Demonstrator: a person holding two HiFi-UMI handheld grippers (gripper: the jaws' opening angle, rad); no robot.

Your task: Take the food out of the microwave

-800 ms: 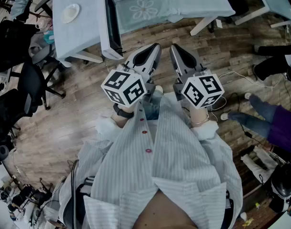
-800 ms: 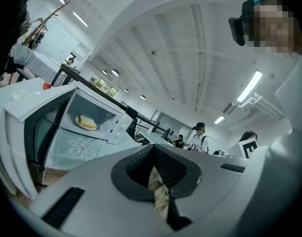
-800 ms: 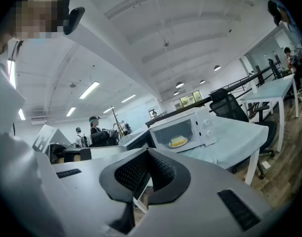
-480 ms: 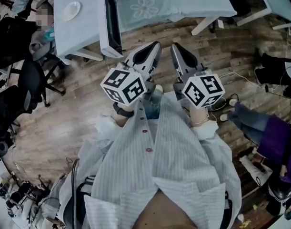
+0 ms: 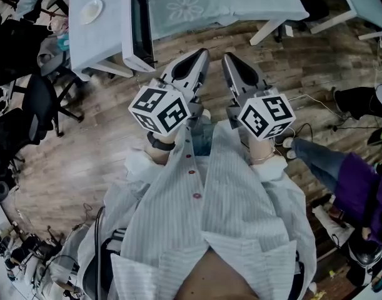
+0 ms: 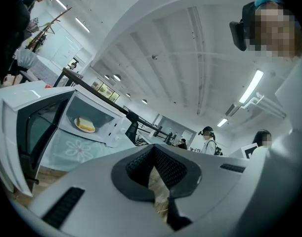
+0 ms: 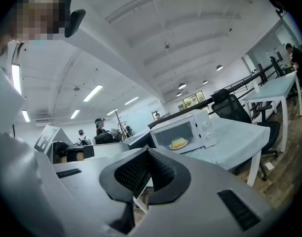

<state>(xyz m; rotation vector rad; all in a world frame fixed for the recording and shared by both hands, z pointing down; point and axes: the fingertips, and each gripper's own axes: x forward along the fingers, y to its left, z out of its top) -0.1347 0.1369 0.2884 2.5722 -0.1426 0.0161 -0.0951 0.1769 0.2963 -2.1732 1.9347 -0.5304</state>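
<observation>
The white microwave (image 6: 91,120) stands on a table with a floral cloth (image 5: 184,8), its door (image 6: 27,142) swung wide open. Inside lies the food (image 6: 85,125), a yellowish slice on a white plate; the right gripper view also shows the food (image 7: 179,143) in the microwave (image 7: 188,130). My left gripper (image 5: 202,52) and right gripper (image 5: 227,57) are held side by side in front of my chest, pointing level towards the table and well short of it. Both are shut with nothing between the jaws, as the left gripper (image 6: 153,151) and right gripper (image 7: 147,153) also appear in their own views.
A second table at the left carries a small white plate (image 5: 90,10). Black office chairs (image 5: 34,111) stand at the left on the wooden floor. A person's legs (image 5: 341,174) and cables lie at the right. Other people stand far behind the microwave.
Both grippers have edged slightly towards the table, still shut and empty. The person at the right has shifted across the floor.
</observation>
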